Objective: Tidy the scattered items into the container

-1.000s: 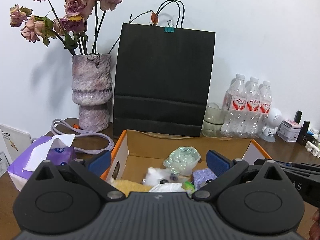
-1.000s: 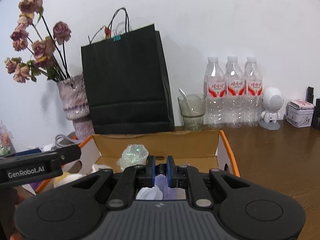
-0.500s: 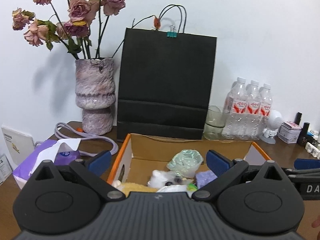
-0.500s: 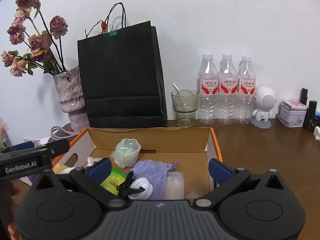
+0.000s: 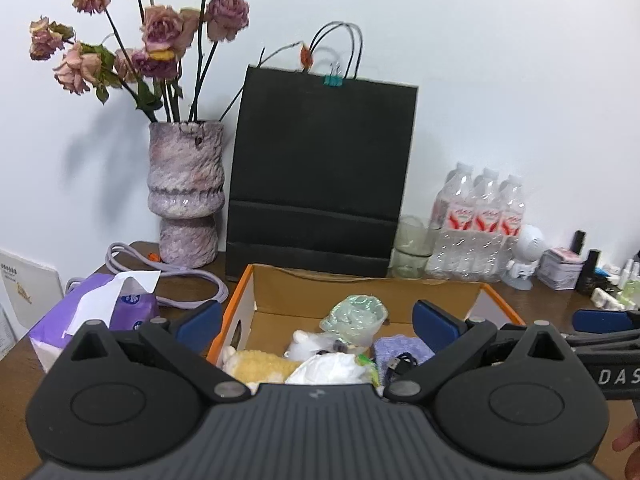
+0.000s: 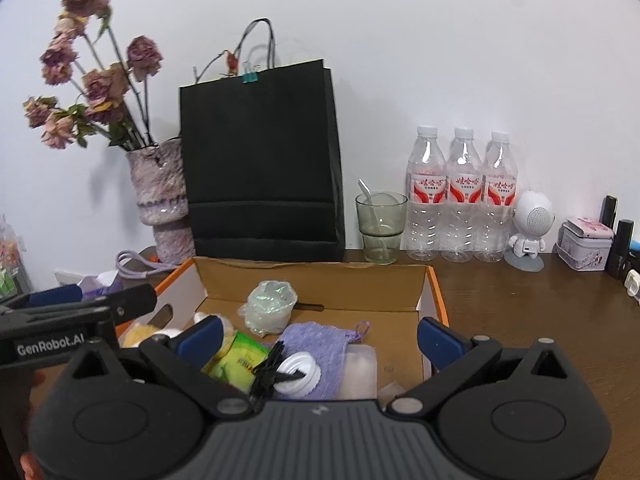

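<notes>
White wall behind a brown desk [image 6: 520,320]; both tongs, left [image 5: 318,316] and right [image 6: 320,334], spread empty over the cardboard box [image 6: 312,276], purple cloth [image 6: 316,344] at six o'clock inside.

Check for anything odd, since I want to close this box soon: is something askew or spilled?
Nothing spilled. The cardboard box holds a loose jumble: purple cloth, white lid, green packet, plush toy. Outside it, the roses in the vase are wilted.
</notes>
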`<state>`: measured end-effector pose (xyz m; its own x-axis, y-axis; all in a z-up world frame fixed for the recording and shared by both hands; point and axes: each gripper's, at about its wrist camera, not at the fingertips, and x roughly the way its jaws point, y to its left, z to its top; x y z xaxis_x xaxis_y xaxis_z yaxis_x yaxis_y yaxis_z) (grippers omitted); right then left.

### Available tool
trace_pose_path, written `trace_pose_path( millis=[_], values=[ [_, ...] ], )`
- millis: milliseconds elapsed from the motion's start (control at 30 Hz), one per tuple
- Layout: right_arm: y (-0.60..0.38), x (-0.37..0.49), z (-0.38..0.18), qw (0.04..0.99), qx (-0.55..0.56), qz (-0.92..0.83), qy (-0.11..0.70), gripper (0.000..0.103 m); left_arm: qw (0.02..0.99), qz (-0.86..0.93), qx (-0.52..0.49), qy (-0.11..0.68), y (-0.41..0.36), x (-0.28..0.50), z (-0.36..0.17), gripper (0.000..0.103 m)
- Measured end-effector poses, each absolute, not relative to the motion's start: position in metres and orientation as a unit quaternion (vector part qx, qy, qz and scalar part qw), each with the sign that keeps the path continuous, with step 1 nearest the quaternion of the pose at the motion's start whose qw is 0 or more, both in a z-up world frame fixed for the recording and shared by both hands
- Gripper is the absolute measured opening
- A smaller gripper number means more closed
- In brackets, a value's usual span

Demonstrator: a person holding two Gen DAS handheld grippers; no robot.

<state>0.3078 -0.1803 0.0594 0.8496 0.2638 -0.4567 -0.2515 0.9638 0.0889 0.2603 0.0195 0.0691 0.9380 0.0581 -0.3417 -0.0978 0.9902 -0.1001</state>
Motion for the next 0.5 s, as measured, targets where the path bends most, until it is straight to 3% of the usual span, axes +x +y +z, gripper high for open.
trace_pose_path(
  millis=[500],
  values=[
    [-0.194,0.222,0.059,0.967,0.003,0.124,0.223,0.103,0.984,-0.005,-0.065,0.168,0.007,0.187,0.059,0.103]
  ],
)
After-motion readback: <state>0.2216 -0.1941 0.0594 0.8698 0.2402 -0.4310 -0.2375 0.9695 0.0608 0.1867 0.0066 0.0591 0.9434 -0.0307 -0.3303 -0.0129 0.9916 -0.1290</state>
